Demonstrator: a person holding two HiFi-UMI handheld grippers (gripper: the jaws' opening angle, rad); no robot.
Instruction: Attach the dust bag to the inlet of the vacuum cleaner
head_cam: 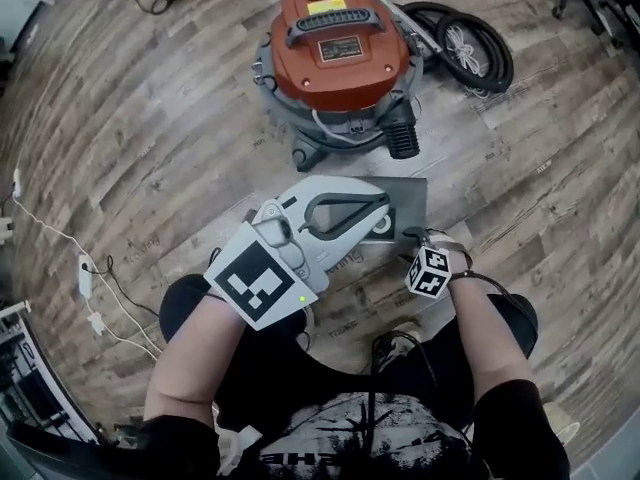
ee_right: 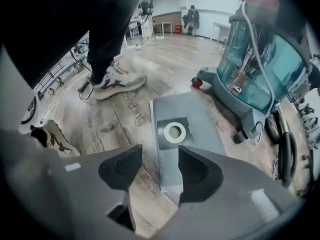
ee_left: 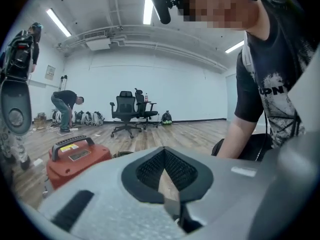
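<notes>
dust bag [ee_right: 192, 115] lies flat on the wood floor [head_cam: 150, 148] just in front of you, between your legs and the vacuum cleaner [head_cam: 340, 63]. its dark collar plate faces up, with the pale ring [ee_right: 175, 132] in the middle. nothing has hold of it yet, so the step in hand looks like the pickup.

take the bag by the stiff collar plate rather than by the soft grey body. a grip there lets you steer the ring, while the loose part would likely sag and fold. bite the edge of the plate beside the ring, not across it, so the hole stays clear for the inlet. the black fitting [head_cam: 402, 133] low on the front of the drum looks like that inlet, though you can't be sure from here. plan to lift the bag so the ring faces that fitting, and keep it away from the coiled hose [head_cam: 470, 48] beside the drum.

your right gripper [ee_right: 152, 169] points steeply down at the near end of the bag. its jaws stand wide apart, and the bag's near edge shows in the gap below them. the pads press on nothing, and you can't tell whether the tips touch the bag. your left gripper [ee_left: 164, 166] hangs higher, over the bag's left part in the head view. its jaws are clenched together with nothing between them. you will probably need to open it if you want a second hold on the plate.
</notes>
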